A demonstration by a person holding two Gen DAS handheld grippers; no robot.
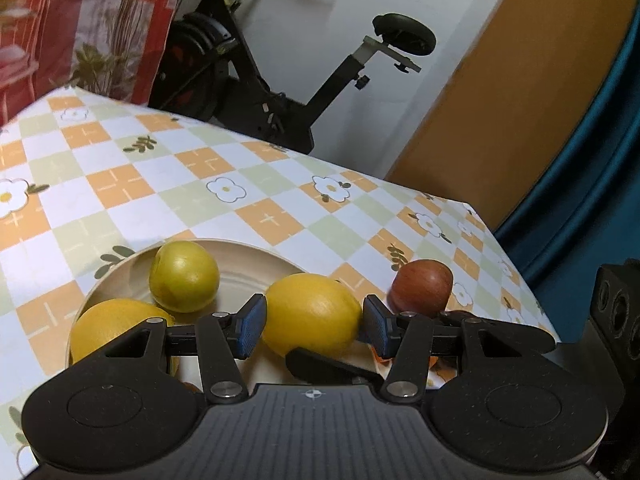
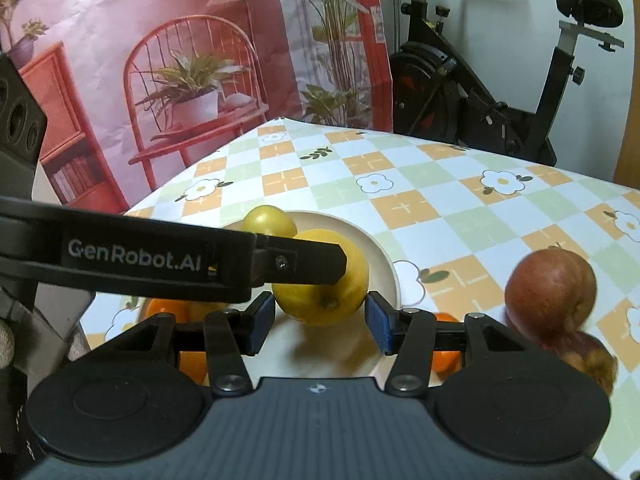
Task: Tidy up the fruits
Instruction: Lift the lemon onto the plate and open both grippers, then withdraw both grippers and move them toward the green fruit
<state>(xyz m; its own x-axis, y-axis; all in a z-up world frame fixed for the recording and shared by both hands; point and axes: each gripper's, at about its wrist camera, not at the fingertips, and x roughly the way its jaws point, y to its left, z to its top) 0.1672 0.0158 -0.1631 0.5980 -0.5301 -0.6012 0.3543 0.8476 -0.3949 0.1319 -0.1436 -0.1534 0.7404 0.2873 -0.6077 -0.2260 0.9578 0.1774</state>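
A yellow lemon (image 1: pixel 312 314) sits between the blue pads of my left gripper (image 1: pixel 316 322), which press on its two sides. In the right wrist view the same lemon (image 2: pixel 320 284) also fills the gap of my right gripper (image 2: pixel 320 322), with both pads against it. The left gripper's black finger (image 2: pixel 300 266) crosses in front of the lemon from the left. The lemon is over the near part of a cream plate (image 1: pixel 248 246) (image 2: pixel 384 264). In the plate lie a green-yellow fruit (image 1: pixel 184 276) (image 2: pixel 268 220) and a second lemon (image 1: pixel 112 328).
A red apple (image 1: pixel 422 286) (image 2: pixel 550 292) stands on the checked tablecloth (image 1: pixel 240 184) right of the plate, with a brownish fruit (image 2: pixel 588 360) in front of it. Oranges (image 2: pixel 446 356) lie near my fingers. Beyond the table's far edge stands an exercise bike (image 1: pixel 280 92).
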